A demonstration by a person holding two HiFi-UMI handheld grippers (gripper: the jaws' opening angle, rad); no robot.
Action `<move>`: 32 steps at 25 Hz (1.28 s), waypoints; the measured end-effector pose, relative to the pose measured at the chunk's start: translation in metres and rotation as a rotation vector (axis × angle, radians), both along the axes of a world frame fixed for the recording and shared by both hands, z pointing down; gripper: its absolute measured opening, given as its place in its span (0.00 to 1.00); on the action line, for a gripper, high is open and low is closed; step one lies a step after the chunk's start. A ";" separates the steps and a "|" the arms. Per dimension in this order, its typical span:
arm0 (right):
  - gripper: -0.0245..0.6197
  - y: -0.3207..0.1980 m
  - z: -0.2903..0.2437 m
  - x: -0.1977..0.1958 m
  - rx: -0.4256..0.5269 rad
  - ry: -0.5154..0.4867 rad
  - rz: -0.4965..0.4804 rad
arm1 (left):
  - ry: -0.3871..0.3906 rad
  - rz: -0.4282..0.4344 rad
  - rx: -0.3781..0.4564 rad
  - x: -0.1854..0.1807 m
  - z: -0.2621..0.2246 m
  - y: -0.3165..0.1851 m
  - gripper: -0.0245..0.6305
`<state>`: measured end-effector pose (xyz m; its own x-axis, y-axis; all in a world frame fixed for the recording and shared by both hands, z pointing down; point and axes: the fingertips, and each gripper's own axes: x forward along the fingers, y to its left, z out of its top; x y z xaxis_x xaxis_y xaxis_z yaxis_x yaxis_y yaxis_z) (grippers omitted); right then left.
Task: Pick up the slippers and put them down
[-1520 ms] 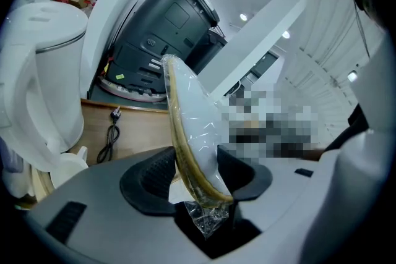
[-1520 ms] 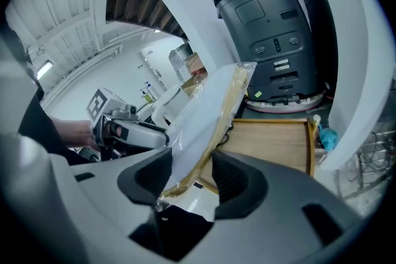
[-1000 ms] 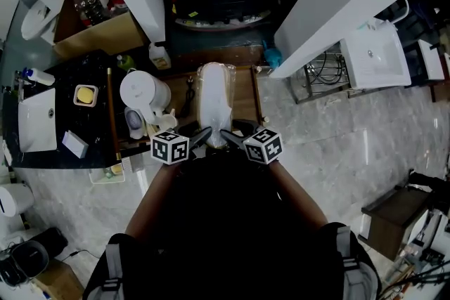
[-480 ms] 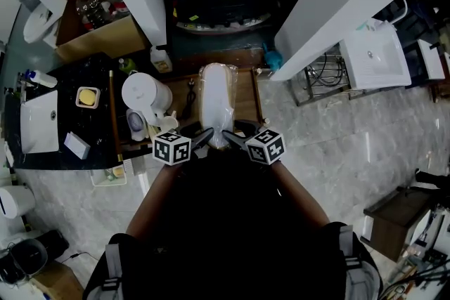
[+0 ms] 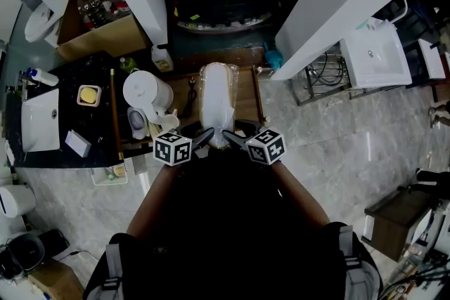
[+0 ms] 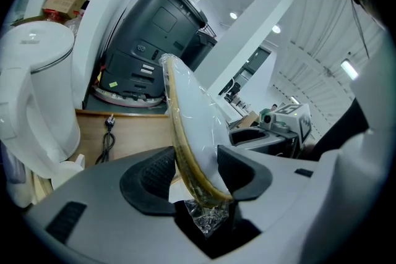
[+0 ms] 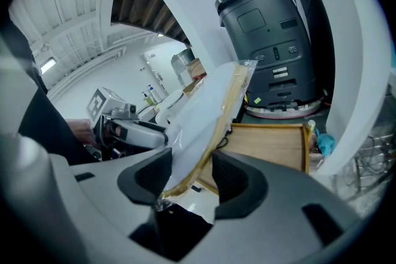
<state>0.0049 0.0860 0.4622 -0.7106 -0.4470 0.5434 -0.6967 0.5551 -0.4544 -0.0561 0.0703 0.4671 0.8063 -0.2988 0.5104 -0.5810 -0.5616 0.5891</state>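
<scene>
Both pairs of jaws are clamped on the near end of the plastic-wrapped slippers (image 5: 216,98). The left gripper (image 6: 195,168) pinches the pack from its left side and the right gripper (image 7: 193,176) from its right, each opened only as wide as the pack is thick. The pack lies lengthwise over the middle of the wooden table (image 5: 246,103), its far end pointing away from the person. A white kettle (image 5: 145,90) stands at the table's left. A dark grey machine (image 6: 154,34) sits just beyond the table's far edge.
</scene>
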 end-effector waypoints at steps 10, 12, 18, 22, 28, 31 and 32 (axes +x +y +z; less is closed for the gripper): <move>0.36 0.004 -0.001 -0.003 -0.001 -0.003 0.008 | 0.001 -0.004 0.005 -0.003 0.000 0.003 0.37; 0.36 0.004 -0.001 -0.005 -0.001 -0.004 0.009 | 0.002 -0.004 0.003 -0.004 0.000 0.003 0.37; 0.36 0.005 0.002 -0.009 0.000 -0.005 0.014 | 0.003 -0.002 0.001 -0.009 0.002 0.004 0.37; 0.36 0.006 0.002 -0.010 -0.004 -0.007 0.021 | 0.006 0.000 -0.002 -0.010 0.002 0.004 0.37; 0.36 0.006 0.002 -0.011 -0.009 -0.007 0.025 | 0.008 -0.005 -0.008 -0.010 0.003 0.004 0.37; 0.36 0.006 0.003 -0.010 -0.015 -0.009 0.028 | 0.013 -0.009 -0.018 -0.010 0.003 0.004 0.37; 0.36 0.006 0.003 -0.010 -0.017 -0.009 0.028 | 0.015 -0.011 -0.021 -0.009 0.003 0.004 0.37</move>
<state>-0.0051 0.0915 0.4649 -0.7026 -0.4578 0.5448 -0.7079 0.5277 -0.4695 -0.0654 0.0743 0.4705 0.8107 -0.2967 0.5047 -0.5780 -0.5429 0.6093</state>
